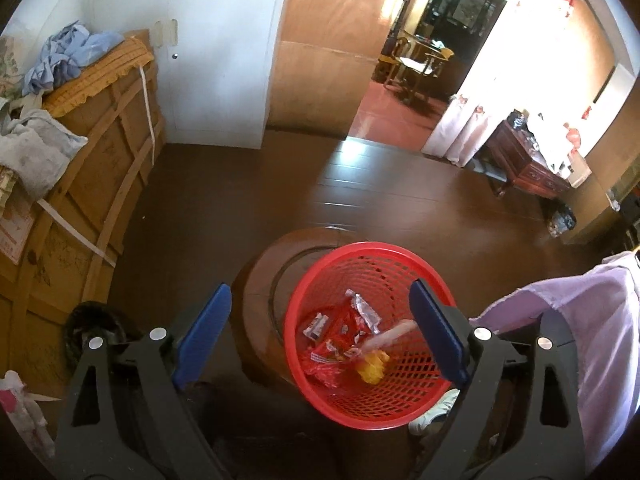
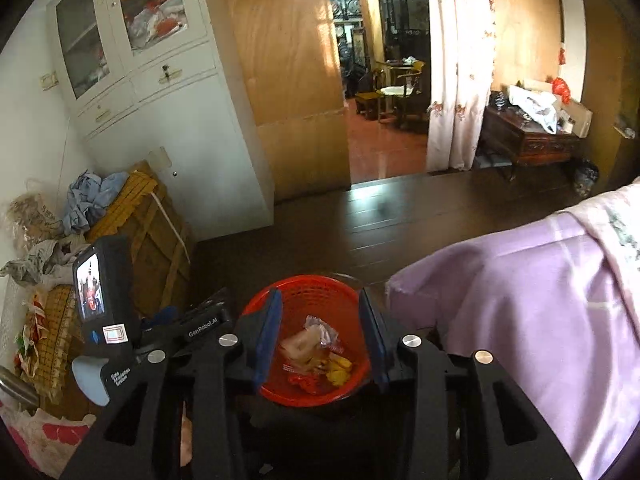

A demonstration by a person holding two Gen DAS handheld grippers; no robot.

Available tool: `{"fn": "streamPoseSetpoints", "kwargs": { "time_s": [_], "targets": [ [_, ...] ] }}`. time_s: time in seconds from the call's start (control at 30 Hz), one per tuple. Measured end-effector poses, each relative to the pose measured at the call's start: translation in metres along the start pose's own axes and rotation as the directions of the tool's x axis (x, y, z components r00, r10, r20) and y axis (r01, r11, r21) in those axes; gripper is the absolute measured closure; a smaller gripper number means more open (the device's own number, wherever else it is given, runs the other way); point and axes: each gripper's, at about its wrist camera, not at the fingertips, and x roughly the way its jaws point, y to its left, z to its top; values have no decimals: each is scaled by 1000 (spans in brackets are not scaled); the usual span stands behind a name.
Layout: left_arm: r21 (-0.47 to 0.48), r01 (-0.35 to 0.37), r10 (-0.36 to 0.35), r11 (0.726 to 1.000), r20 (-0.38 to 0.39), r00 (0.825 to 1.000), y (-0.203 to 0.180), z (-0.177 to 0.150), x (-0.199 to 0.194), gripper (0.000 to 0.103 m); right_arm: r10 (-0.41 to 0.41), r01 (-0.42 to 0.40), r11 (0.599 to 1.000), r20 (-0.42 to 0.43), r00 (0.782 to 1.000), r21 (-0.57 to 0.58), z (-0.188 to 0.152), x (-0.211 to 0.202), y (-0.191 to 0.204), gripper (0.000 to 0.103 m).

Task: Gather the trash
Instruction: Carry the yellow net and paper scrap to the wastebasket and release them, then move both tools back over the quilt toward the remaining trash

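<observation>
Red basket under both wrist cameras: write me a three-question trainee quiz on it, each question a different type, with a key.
1. True or false: the red basket is empty.
2. The yellow scrap in the basket lies: A) beside red wrappers; B) alone on the floor; C) on the purple cloth.
3. Fill in: nothing is between the pads of the left tongs or the right tongs; both stand ____.

Key: 1 false; 2 A; 3 open.
</observation>
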Motion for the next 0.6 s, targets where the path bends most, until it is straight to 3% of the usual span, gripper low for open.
{"fn": "streamPoseSetpoints", "kwargs": {
  "time_s": [0.2,0.33,0.43,0.6],
  "targets": [
    [49,20,-20,999,-3,1000,-15,-6,0,16,-55,52,996,49,997,72,-18,-41,-42,58],
    [100,29,-30,995,14,999,-30,-11,-5,16,-134,120,983,98,986,136,-34,-80,-78,51],
    [137,24,-29,990,35,999,-40,-15,-11,16,-194,166,966,131,972,197,-48,-110,-107,47],
    [193,59,-68,979,41,997,-57,-22,-20,16,-328,262,915,188,926,306,-78,-171,-157,42]
  ]
}}
